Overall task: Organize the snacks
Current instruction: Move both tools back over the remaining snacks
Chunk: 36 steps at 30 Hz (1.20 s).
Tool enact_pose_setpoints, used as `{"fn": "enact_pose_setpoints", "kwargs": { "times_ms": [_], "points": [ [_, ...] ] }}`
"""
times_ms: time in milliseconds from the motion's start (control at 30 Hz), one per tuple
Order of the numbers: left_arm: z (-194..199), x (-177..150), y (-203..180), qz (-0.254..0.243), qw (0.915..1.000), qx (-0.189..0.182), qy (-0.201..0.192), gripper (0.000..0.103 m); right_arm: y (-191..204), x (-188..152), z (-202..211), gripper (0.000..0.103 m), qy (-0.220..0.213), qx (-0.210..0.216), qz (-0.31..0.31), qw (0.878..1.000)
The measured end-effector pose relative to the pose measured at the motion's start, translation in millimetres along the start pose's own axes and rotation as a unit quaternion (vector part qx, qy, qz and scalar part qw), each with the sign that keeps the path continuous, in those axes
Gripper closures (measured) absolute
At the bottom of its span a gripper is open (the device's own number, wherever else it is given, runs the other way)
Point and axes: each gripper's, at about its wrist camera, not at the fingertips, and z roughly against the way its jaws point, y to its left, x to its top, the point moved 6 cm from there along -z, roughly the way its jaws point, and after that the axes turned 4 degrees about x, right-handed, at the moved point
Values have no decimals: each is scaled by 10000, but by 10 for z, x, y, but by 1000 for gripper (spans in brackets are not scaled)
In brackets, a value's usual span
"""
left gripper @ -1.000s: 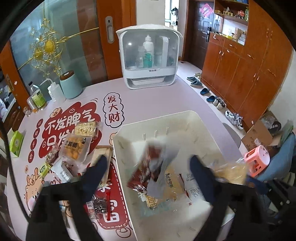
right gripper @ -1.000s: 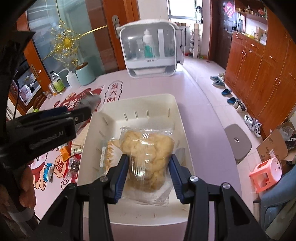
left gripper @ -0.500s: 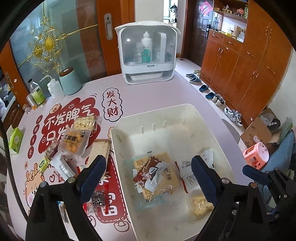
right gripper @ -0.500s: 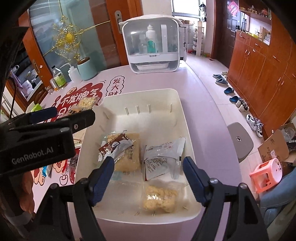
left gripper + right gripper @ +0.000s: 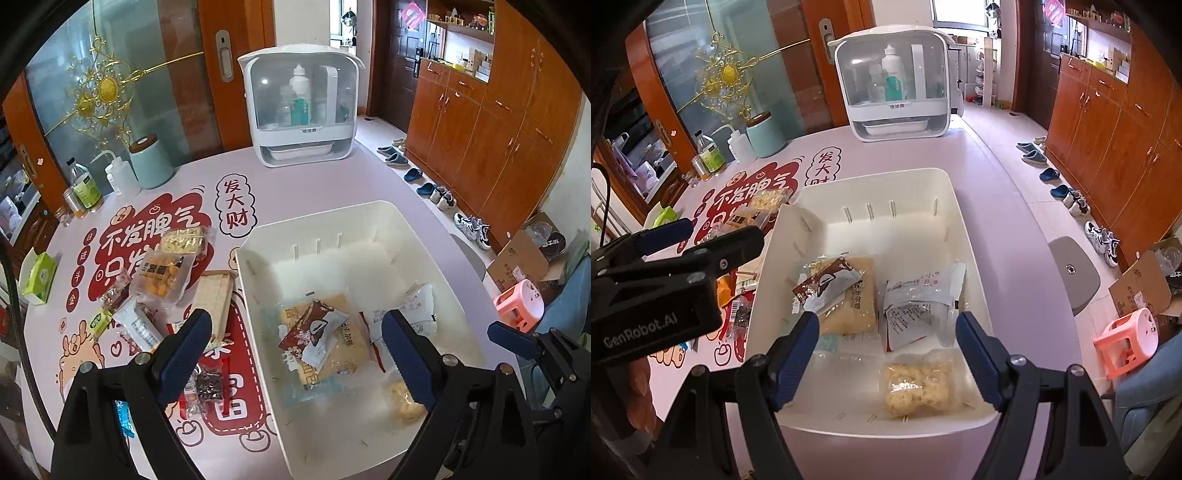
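Pink counter (image 5: 303, 184) carries your white bin (image 5: 945, 192) near its right edge. Inside the bin lie a brown packet (image 5: 827, 284) on a yellow pack (image 5: 857, 295), a white pouch (image 5: 919, 299) and a clear bag of puffs (image 5: 916, 384), nearest you. Loose snacks (image 5: 162, 277) sit left of the bin. Your left claw (image 5: 295, 347) stands wide, empty. Your right claw (image 5: 886, 343) stands wide above the bin, apparently holding nothing.

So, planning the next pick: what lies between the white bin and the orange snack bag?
A flat wooden board beside the white bin, left wrist view.
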Motion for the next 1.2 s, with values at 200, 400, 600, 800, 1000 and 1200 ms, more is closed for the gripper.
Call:
{"fn": "enact_pose_setpoints", "kwargs": {
  "times_ms": [200, 400, 600, 800, 1000, 1200],
  "points": [
    [48, -54, 78, 0, 10000, 44, -10, 10, 36, -33, 11, 26, 4, 21, 1, 10000],
    [120, -104, 216, 19, 9999, 125, -72, 10, 126, -48, 20, 26, -7, 26, -2, 10000],
    [266, -154, 449, 96, 9995, 201, -211, 10, 291, -19, 63, 26, -124, 8, -9, 9999],
    [436, -201, 768, 170, 9990, 248, -337, 10, 519, 50, 139, 26, -346, -57, -51, 9994],
    [587, -266, 1213, 266, 9981, 365, -430, 10, 867, 89, 191, 26, -450, -25, 5, 9990],
    [665, -372, 1763, 500, 9965, 502, -433, 10, 1330, 127, 204, 26, -513, -10, 265, 9983]
  ]
}}
